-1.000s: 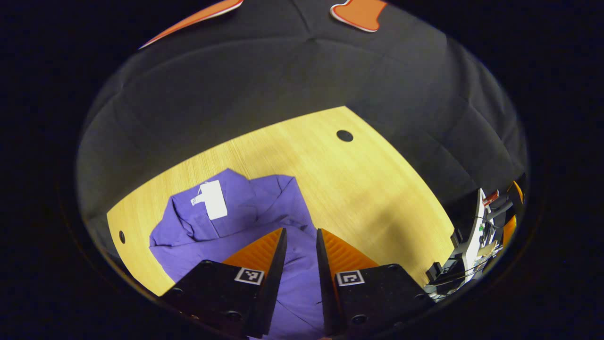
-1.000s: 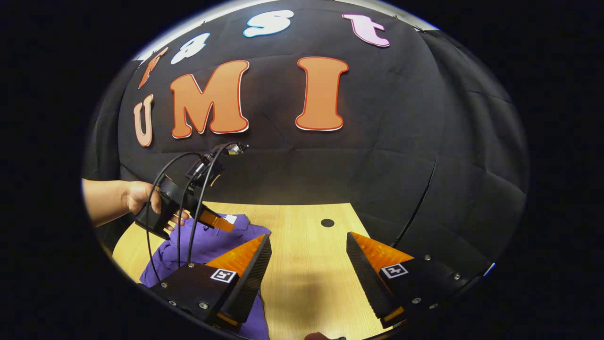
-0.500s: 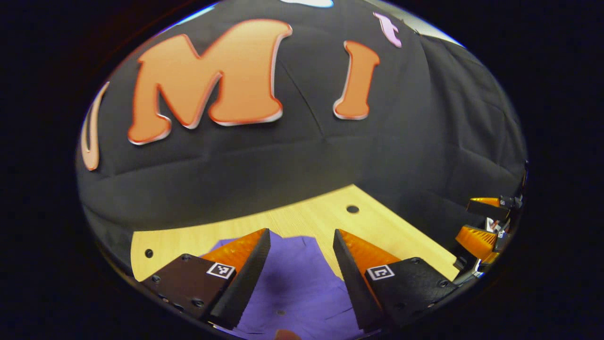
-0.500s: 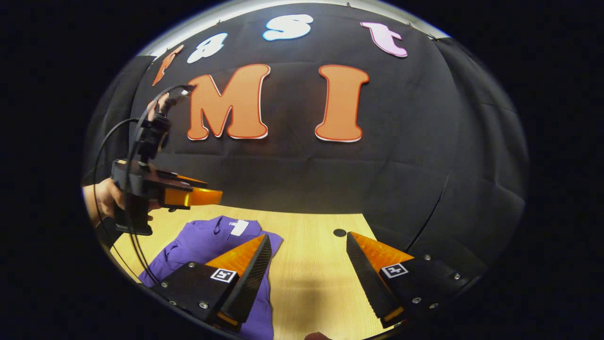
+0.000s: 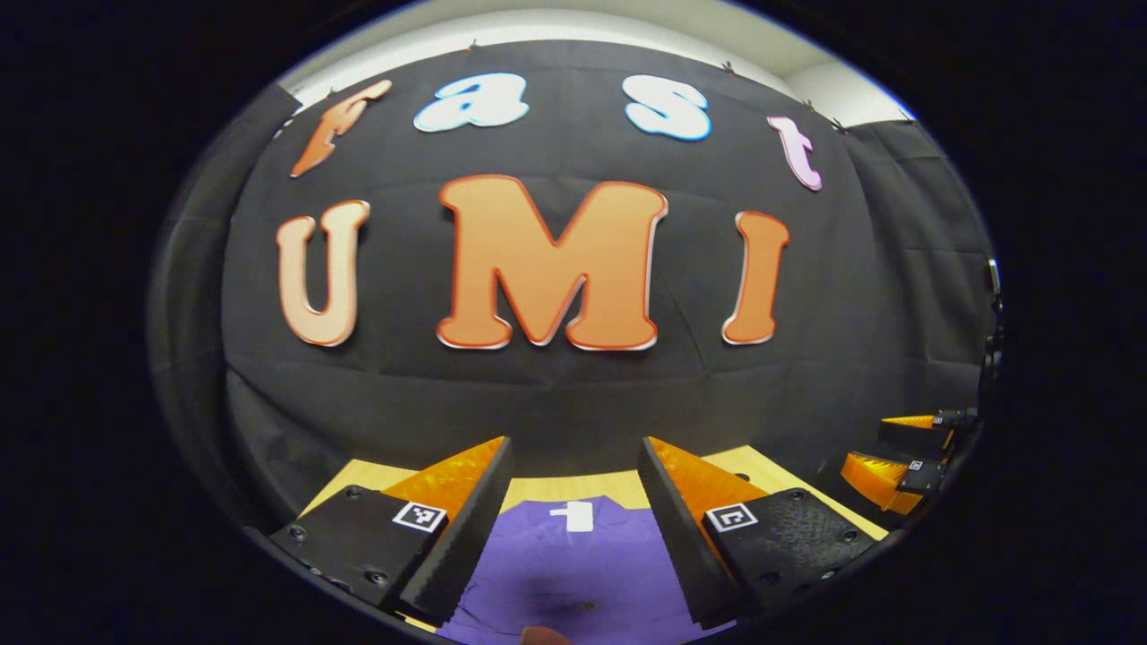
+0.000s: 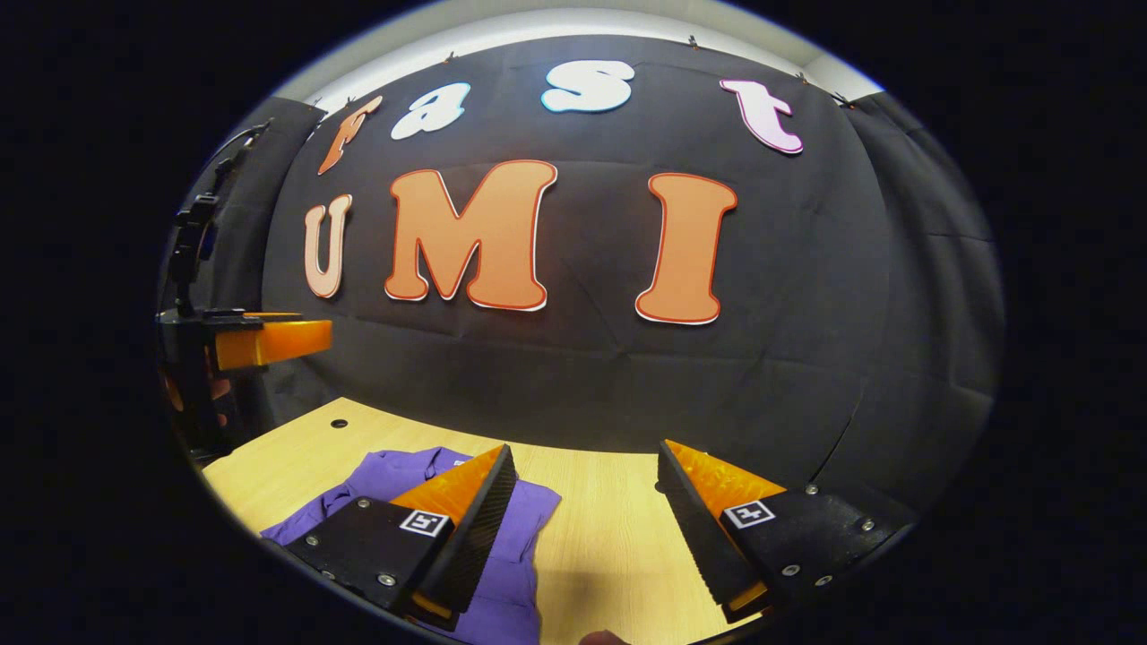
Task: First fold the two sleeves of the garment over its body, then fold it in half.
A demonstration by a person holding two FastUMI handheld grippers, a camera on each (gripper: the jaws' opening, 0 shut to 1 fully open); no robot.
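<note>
light wooden table (image 6: 618,520) at the bottom of both views, smooth and pale yellow. one small round dark hole (image 6: 338,422) in the table top near the far left edge, seen in the right gripper view. black cloth wall (image 5: 573,394) standing right behind the table, a bit wrinkled. strip of white wall (image 5: 573,22) above the cloth.

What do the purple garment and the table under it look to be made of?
Garment: likely a thin woven fabric, matte; it lies in soft folds with a sewn white tag. Table: pale wood or wood-look laminate, smooth, with fine straight grain lines.
</note>
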